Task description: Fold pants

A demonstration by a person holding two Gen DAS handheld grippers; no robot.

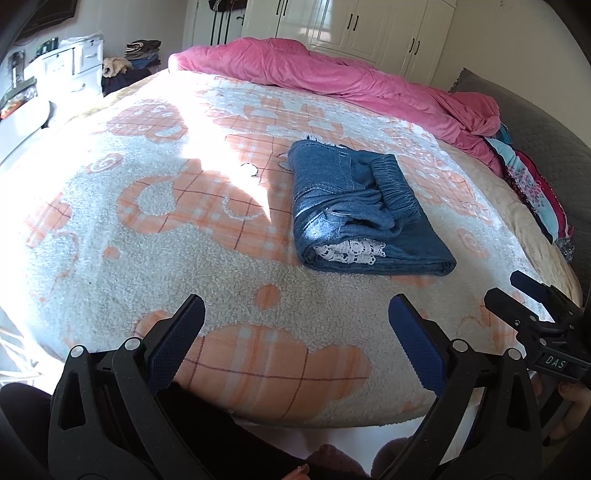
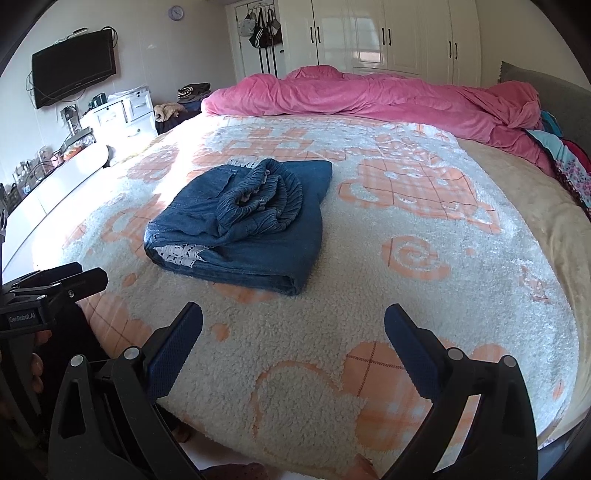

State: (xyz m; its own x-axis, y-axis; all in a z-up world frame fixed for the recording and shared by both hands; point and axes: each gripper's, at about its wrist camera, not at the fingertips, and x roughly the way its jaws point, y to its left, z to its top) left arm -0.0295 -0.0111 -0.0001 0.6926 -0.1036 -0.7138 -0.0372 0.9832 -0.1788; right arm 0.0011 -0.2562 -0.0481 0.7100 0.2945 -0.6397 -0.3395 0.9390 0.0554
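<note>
The blue denim pants [image 1: 354,210] lie folded in a compact bundle on the fleece bed blanket [image 1: 147,236], with the elastic waistband on top and white lace showing at the near edge. They also show in the right wrist view [image 2: 243,221]. My left gripper [image 1: 295,310] is open and empty, held back near the bed's front edge, apart from the pants. My right gripper [image 2: 293,317] is open and empty too, near the front edge. The right gripper appears at the right of the left wrist view [image 1: 517,291], and the left gripper at the left of the right wrist view [image 2: 85,275].
A pink duvet [image 2: 369,96] is bunched along the far side of the bed. Patterned pillows [image 2: 569,158] and a grey headboard [image 2: 546,85] are at the right. A white dresser [image 2: 118,114], a wall TV [image 2: 72,66] and white wardrobes [image 2: 399,33] stand beyond.
</note>
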